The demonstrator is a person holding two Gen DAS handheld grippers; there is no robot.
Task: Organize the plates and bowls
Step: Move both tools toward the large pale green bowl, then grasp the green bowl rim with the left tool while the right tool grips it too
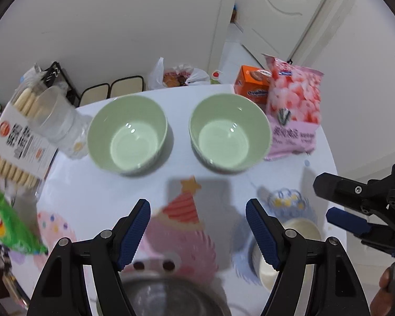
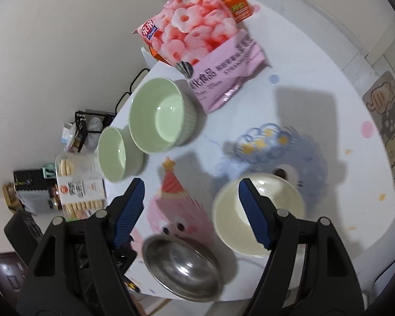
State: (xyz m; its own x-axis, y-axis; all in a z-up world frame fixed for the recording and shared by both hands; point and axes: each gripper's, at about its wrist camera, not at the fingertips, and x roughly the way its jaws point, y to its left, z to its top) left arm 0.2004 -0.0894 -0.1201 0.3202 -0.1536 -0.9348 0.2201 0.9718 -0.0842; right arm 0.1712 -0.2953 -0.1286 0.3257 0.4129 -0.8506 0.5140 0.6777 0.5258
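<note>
From the left wrist: the left gripper [image 1: 197, 226] hangs over the counter [image 1: 210, 181], jaws released, nothing between them. 2 green bowls [image 1: 127, 134] [image 1: 229, 131] sit side by side toward the far edge; a steel bowl [image 1: 168, 297] lies at the near edge. To nest the greens, I'd take 1 by its rim and lower it squarely into the other. Only here does the right gripper [image 1: 337, 210] show from outside, by the right edge.

From the right wrist: the right gripper [image 2: 191, 210] is likewise released and empty. Only here does the cream bowl [image 2: 258, 213] show whole, just beside the steel one, with the green bowls almost touching.
</note>
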